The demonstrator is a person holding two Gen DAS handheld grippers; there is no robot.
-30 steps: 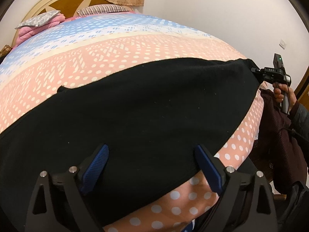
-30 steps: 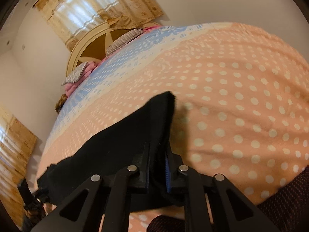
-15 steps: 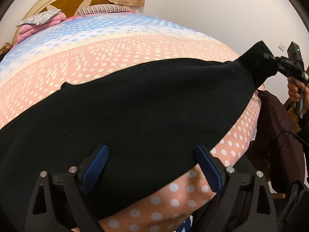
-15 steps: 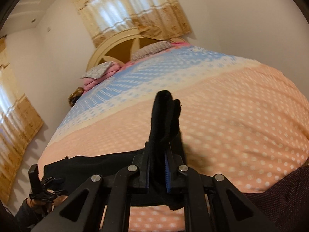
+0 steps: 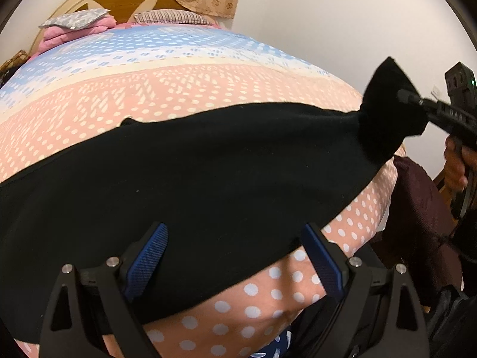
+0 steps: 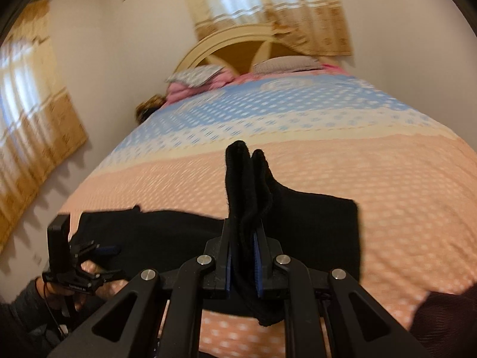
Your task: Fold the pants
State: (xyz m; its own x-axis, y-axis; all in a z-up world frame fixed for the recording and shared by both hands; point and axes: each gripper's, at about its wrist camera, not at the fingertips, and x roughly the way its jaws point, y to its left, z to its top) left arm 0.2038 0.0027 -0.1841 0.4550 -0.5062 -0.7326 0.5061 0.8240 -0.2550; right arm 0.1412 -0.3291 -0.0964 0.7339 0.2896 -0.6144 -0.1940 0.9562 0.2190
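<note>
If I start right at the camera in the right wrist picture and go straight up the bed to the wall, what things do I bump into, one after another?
Right hand-held gripper pinching the black pants → peach dotted part of the bedspread → blue part of the bedspread → pillows → headboard → curtain.

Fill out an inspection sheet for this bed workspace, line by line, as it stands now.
Surface: bed with dotted pink and blue cover.
Job's things: black pants spread across the near part; one end lifted off the cover.
Clutter: pillows and pink bedding at the headboard.
Grippers: right tongs shut on the lifted end of the pants; left tongs open over the pants, pads clear of the fabric.
Cables: one thin dark cable hangs by the left hand.
Surroundings: white walls, patterned curtains, dark maroon fabric beside the bed.
</note>
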